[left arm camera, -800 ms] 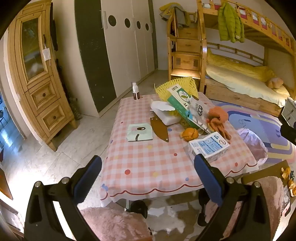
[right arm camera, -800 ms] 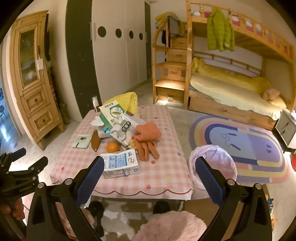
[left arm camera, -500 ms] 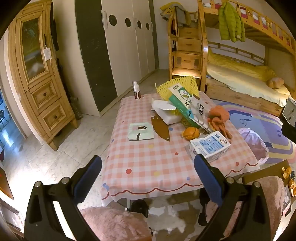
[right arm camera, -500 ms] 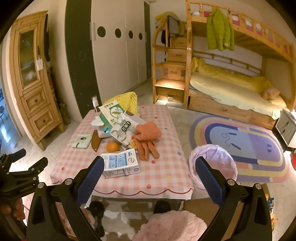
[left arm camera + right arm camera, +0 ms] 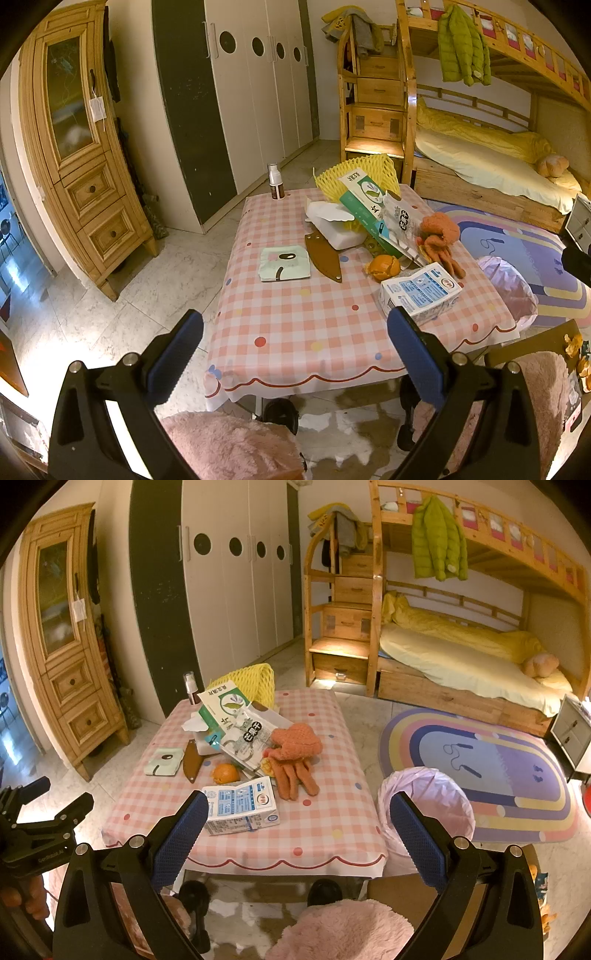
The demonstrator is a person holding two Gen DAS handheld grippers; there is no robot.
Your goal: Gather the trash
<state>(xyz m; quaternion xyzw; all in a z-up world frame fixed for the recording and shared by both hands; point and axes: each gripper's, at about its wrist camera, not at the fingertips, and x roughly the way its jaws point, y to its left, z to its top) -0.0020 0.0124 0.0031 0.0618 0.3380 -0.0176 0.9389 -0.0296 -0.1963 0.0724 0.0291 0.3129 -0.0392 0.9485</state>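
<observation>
Both tools, the left tool (image 5: 295,343) and the right tool (image 5: 295,819), are wide open and hold nothing, so no trash looks picked up yet. On the worktop (image 5: 332,812), left of the pink bin (image 5: 428,805), lie an orange peel (image 5: 226,773), a milk carton (image 5: 240,806) and some wrappers (image 5: 247,738). All of it still needs to go in the bin.

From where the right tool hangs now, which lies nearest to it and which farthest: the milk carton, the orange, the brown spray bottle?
Judged from the right wrist view, with the right tool open over the table's near edge:
1. The milk carton, on its side just beyond the left finger.
2. The orange, behind the carton, mid-table.
3. The brown spray bottle, upright at the far left corner.
</observation>
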